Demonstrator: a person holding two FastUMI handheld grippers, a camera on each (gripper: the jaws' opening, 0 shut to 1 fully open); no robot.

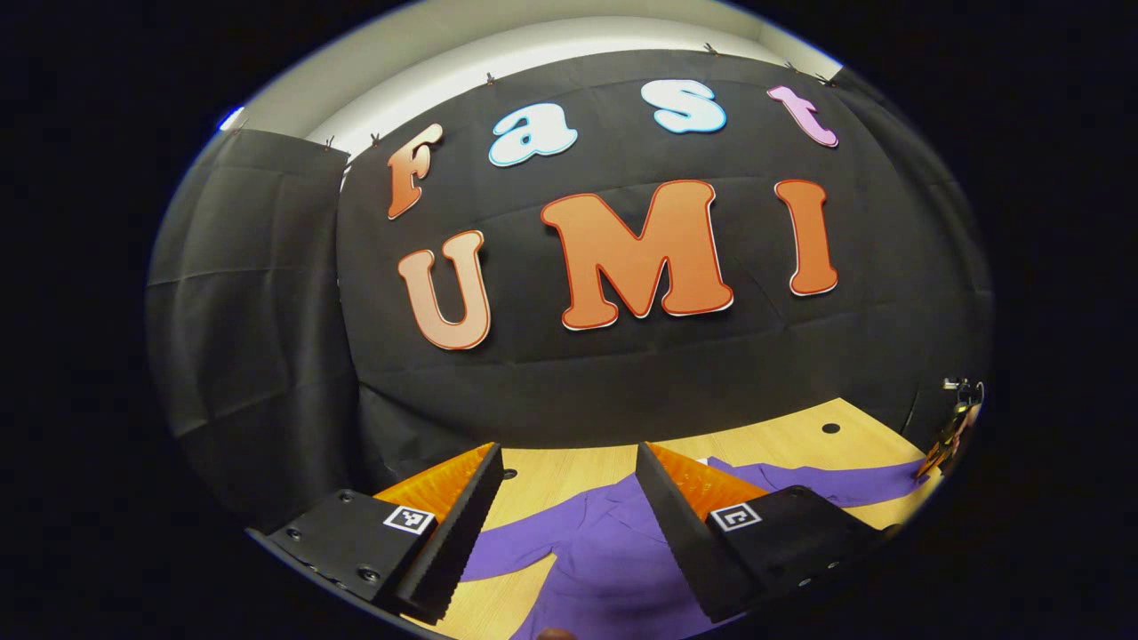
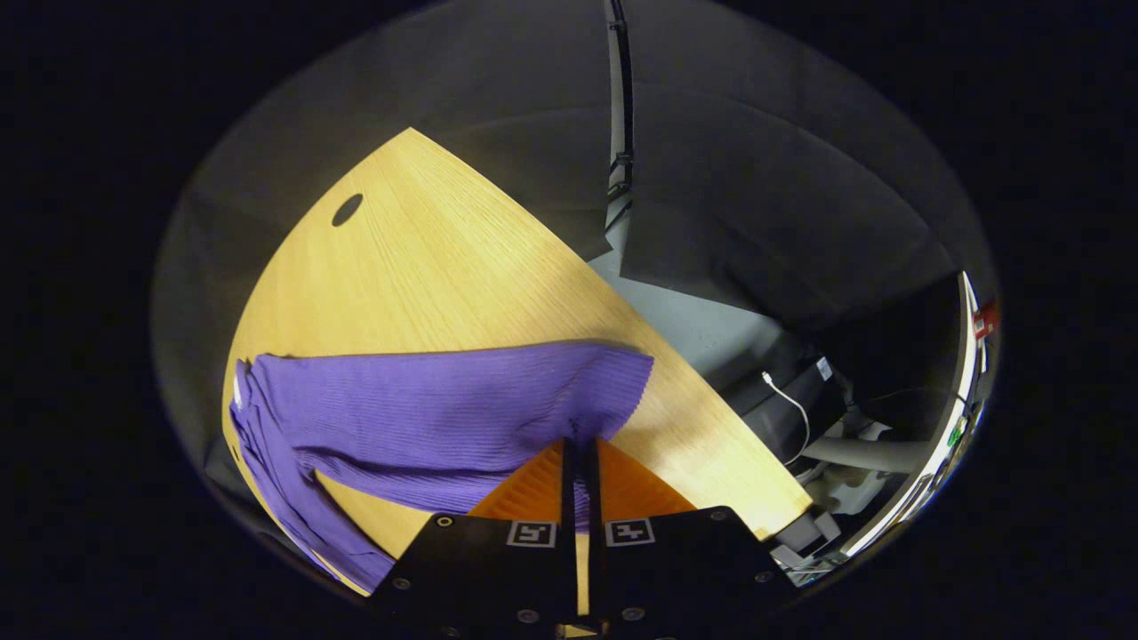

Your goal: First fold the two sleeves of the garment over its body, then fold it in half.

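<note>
right tongs (image 2: pixel 578 453) closed on the purple sleeve (image 2: pixel 462 409) near its cuff, lifting it off the tabletop (image 2: pixel 444 267), evidently to carry it over the body. left tongs (image 1: pixel 569 498) open, holding nothing, above the garment (image 1: pixel 605 560) spread flat on the tabletop. sleeve fold judged under way.

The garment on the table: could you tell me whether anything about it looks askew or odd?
Nothing is damaged. The right gripper is shut on the sleeve, raised off the table, so the garment isn't flat. The left gripper is open above it.
</note>
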